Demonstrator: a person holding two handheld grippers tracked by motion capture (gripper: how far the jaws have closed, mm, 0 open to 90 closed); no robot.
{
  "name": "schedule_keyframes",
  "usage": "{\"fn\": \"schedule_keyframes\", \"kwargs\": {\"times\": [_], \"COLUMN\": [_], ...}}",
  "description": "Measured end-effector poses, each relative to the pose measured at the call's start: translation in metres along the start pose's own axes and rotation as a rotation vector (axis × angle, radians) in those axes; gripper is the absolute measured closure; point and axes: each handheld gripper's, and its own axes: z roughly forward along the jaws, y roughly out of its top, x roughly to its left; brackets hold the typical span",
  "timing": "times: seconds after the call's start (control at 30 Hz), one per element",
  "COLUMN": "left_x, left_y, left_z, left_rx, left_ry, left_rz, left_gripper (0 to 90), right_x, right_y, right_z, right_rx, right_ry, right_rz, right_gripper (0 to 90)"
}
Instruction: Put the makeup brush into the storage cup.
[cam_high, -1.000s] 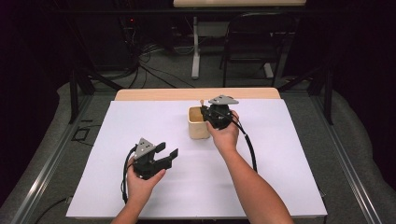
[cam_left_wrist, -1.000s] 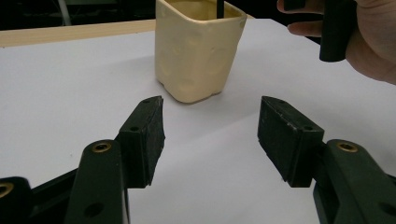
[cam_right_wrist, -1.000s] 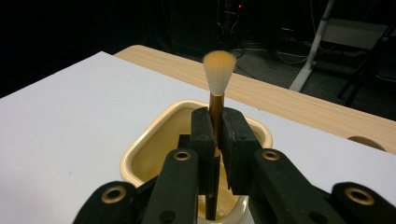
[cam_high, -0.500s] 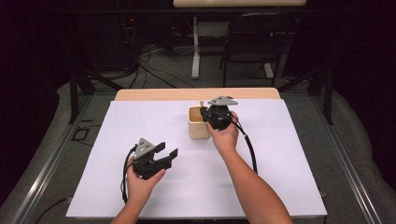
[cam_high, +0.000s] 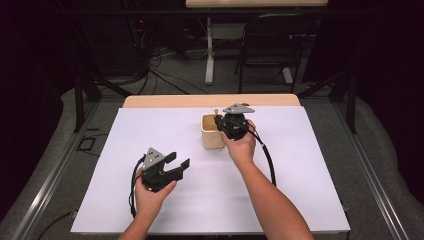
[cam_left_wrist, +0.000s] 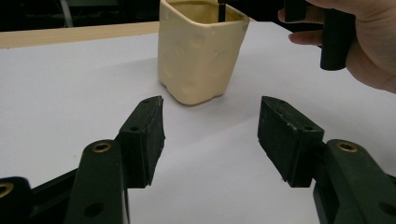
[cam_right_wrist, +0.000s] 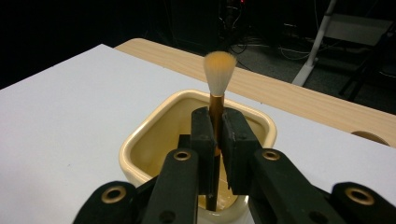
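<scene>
The small make-up brush with a pale tufted head, copper ferrule and dark handle (cam_right_wrist: 216, 98) stands upright, bristles up, with its handle's lower end down inside the cream-coloured, square, round-cornered ceramic cup (cam_right_wrist: 154, 135). The right gripper (cam_right_wrist: 218, 135) pinches the brush at the ferrule, its black jaws pressed together on it directly above the cup's mouth. In the high view that cup (cam_high: 212, 132) sits on the white sheet covering the desk (cam_high: 300, 165), toward the far edge and a little right of centre, with the right gripper (cam_high: 226, 124) just beside it.

The left gripper (cam_high: 176, 164) rests well apart, nearer the near edge and left of centre; its jaws are spread with nothing between them, pointing toward the cup.

Judging by this, the brush is partly lowered into the cup but not yet let go. What seems left is releasing it and drawing the gripper clear without tipping the cup.
</scene>
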Motion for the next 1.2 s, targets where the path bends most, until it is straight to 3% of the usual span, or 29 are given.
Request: {"fn": "schedule_keyframes", "kwargs": {"times": [0.73,1.03,1.2], "left_x": [-0.0011,-0.0004,0.0001], "left_y": [0.0001,0.0001,0.0002], "left_z": [-0.0001,0.0000,-0.0001], "left_rx": [0.005,0.003,0.004], "left_ry": [0.004,0.003,0.003], "left_rz": [-0.001,-0.003,-0.002], "left_gripper": [41.1,41.1,41.1], "right_x": [-0.0024,-0.0030,-0.0029], "right_y": [-0.0021,-0.0022,-0.0023], "right_z": [0.0003,0.0002,0.0003], "right_rx": [-0.007,0.009,0.001], "right_ry": [-0.002,-0.006,-0.012], "right_rz": [0.009,0.010,0.007], "right_gripper": [83.1,68.9,56.7]}}
